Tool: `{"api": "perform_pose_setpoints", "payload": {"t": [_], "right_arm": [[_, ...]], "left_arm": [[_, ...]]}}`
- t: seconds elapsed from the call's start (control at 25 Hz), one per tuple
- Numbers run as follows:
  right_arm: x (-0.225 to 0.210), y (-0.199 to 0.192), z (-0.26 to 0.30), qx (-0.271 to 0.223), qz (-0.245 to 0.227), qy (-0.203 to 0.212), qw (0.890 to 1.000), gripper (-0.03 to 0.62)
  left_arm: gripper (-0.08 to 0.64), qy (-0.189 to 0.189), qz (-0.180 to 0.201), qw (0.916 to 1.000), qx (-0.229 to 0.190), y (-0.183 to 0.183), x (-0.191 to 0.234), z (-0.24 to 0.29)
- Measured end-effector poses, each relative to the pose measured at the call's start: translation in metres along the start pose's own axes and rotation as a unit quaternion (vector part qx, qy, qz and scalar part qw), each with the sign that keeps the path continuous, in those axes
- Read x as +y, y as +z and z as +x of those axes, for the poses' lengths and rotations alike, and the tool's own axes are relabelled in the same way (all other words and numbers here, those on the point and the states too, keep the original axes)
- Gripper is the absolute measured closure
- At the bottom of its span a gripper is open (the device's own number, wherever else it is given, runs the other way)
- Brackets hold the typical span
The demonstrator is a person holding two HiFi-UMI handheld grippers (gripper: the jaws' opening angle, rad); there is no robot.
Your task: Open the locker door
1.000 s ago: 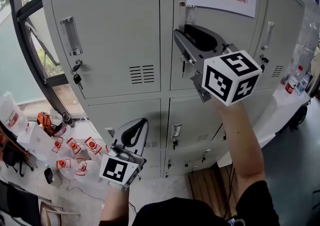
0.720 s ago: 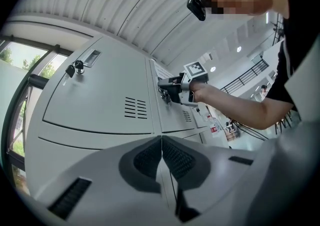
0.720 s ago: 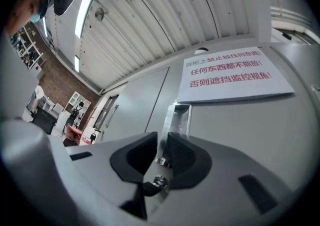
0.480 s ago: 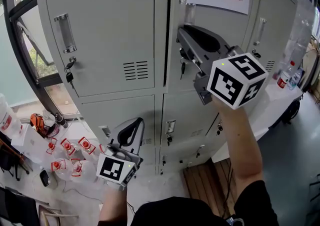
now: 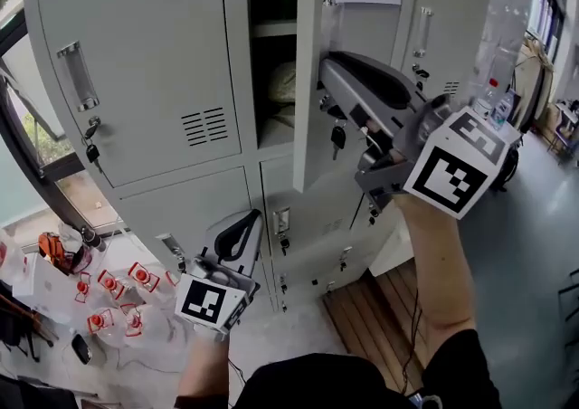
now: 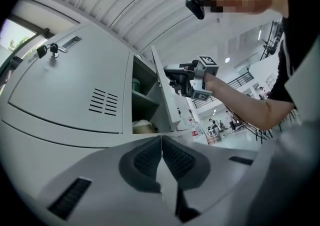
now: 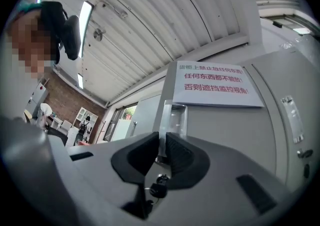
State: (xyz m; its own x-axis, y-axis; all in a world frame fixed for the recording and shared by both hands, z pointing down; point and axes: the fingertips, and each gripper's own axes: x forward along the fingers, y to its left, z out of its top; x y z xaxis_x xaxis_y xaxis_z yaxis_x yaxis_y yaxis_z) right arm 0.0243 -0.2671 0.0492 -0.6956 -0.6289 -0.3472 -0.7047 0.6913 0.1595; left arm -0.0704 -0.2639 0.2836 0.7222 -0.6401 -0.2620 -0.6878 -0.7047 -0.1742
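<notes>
Though unclear in head view, right gripper (image 7: 161, 156) jaws snug on door handle (image 7: 173, 117).

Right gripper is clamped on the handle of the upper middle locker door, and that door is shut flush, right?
Not flush. The right gripper is clamped on the handle, but the locker door stands swung open. The head view shows the shelf inside.
</notes>
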Motion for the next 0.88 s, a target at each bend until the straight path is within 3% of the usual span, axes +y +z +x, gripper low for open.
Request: {"api": "perform_pose_setpoints", "payload": {"t": [0.2, 0.48, 0.68, 0.88], "right_arm": [[0.000, 0.015, -0.043, -0.022, 0.022, 0.001, 1.000, 0.534], [-0.009, 0.026, -0.097, -0.013, -0.028, -0.034, 0.999, 0.545], [-0.025, 0.033, -0.139, -0.012, -0.041, -0.092, 0.995, 0.544], [-0.035, 0.034, -0.187, -0.016, -0.039, -0.145, 0.989, 0.545]], "left_arm": [[0.537, -0.052, -0.004, 0.9985, -0.018, 0.007, -0.027, 0.020], [0.537, -0.123, -0.011, 0.9922, -0.020, 0.004, -0.067, 0.050], [0.537, -0.166, -0.017, 0.9856, -0.031, 0.008, -0.099, 0.069], [0.537, -0.198, -0.018, 0.9775, -0.070, 0.025, -0.125, 0.087]]}}
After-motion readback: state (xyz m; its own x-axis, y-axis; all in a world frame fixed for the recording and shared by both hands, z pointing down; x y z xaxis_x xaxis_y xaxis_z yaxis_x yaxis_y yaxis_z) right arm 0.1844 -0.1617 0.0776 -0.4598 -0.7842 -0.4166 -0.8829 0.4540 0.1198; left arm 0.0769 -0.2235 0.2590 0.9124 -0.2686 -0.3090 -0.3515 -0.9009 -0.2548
